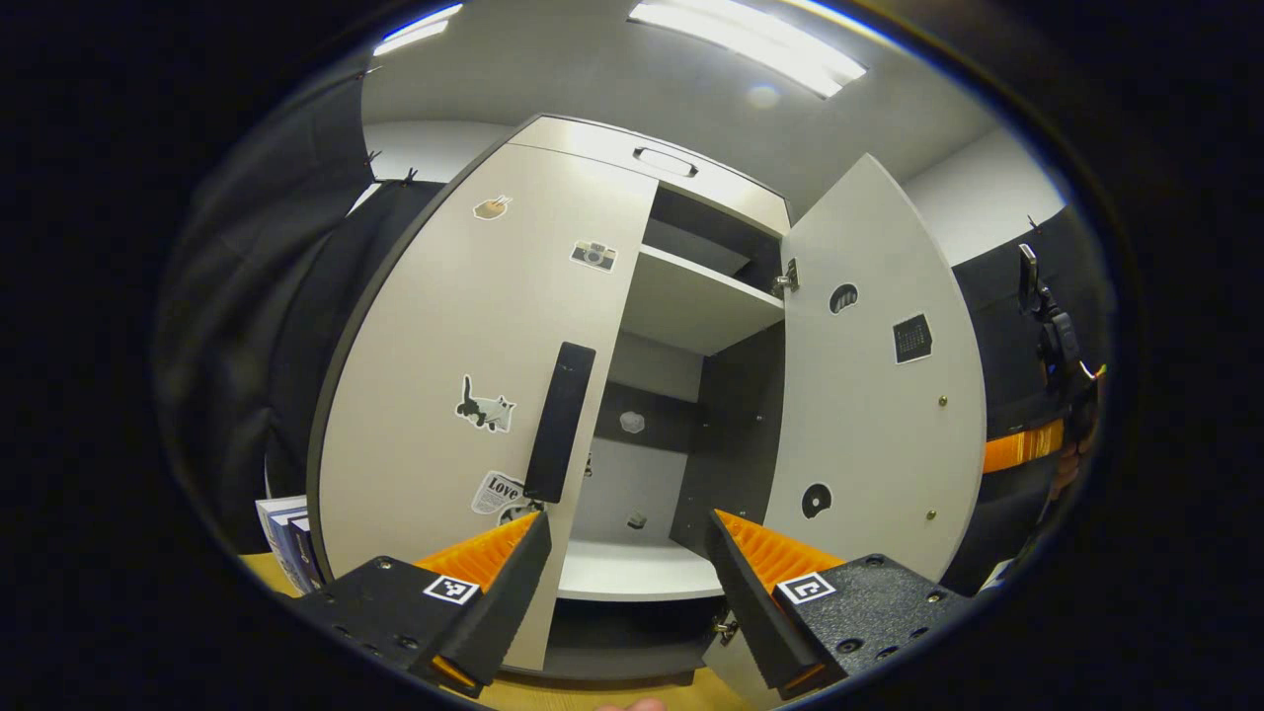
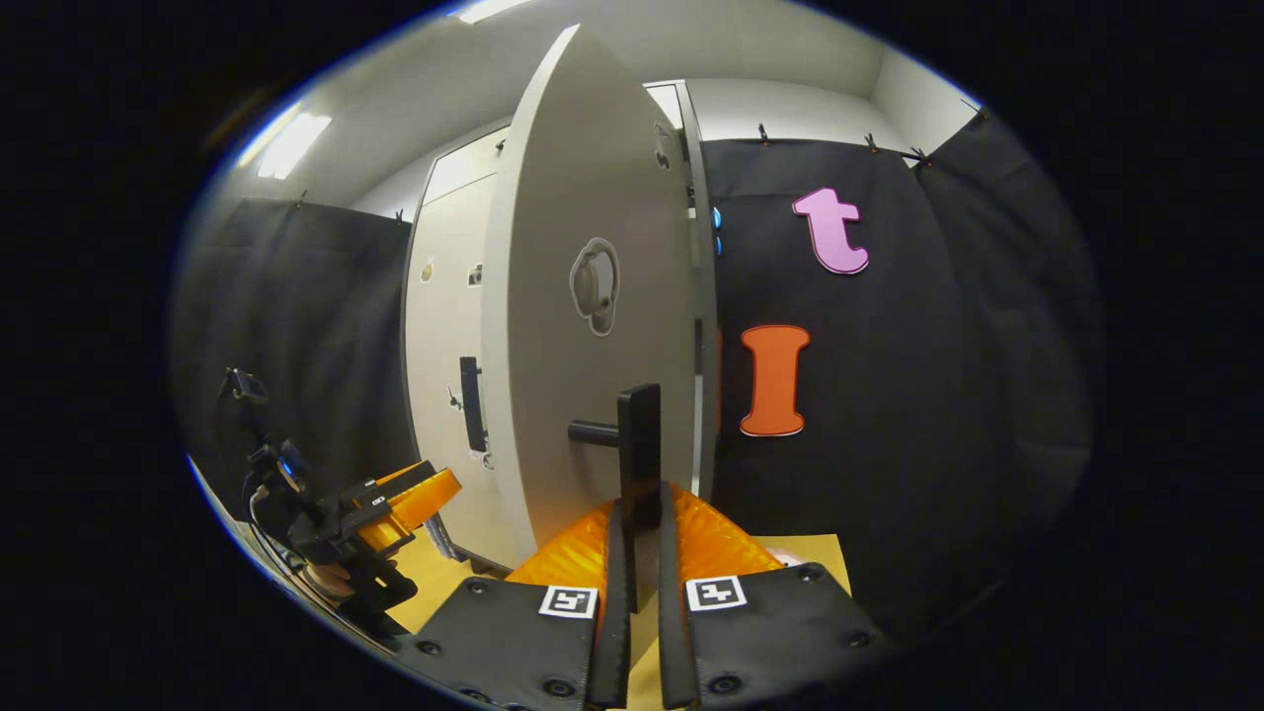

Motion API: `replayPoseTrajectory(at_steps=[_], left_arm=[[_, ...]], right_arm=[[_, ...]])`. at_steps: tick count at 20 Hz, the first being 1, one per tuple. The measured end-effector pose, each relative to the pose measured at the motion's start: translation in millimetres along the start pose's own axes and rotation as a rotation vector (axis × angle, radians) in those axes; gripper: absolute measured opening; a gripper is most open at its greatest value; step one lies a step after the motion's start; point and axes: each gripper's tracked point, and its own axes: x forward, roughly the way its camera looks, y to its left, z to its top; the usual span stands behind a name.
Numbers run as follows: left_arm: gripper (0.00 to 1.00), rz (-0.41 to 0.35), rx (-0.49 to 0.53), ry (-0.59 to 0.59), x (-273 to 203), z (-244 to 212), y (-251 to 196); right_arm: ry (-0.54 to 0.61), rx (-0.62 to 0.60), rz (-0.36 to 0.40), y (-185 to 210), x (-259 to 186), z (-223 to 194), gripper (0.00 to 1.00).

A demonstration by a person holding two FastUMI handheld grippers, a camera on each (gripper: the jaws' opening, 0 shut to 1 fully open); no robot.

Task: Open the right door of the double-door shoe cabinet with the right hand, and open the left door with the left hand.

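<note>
Two grippers, one task half done. Right gripper: fingers closed together on the black upright bar handle of the right door, both pressing its lower end. Right door, a pale grey flat panel, stands swung well out from the cabinet front, edge-on in the right gripper view; in the left gripper view the same panel shows its inner face with hinge plates.

Left gripper: fingers spread wide apart, holding nothing, touching nothing, aimed at the cabinet front. Left door, pale grey with small stickers, lies shut or very nearly so against the carcass. Its black vertical bar handle sits near the door's inner edge, just above and between the open fingers, a little toward the left one.

Double-door shoe cabinet: interior exposed on the right side, white shelves and dark back wall in sight.

Step in hand, by judgement: right door opened; left door not yet begun. Next move calls for the left gripper to advance, bracket the left handle, close on it and pull outward about the hinge at the cabinet's left edge.
</note>
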Motion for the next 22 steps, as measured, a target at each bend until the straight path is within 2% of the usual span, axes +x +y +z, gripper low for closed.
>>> replayPoseTrajectory(at_steps=[6,13,18,22], left_arm=[[0.94,0.038,-0.007,0.007,7,7,14],[0.94,0.119,0.017,-0.017,19,31,43],[0.94,0.177,0.081,-0.027,26,64,57],[0.94,0.213,0.182,-0.049,33,94,63]], right_arm=[[-0.020,0.019,-0.060,-10,2,1,0.19],[-0.036,0.014,-0.106,-18,5,3,0.13],[-0.068,0.051,-0.122,-14,-7,6,0.13],[-0.127,0.009,-0.191,-26,-19,9,0.12]])
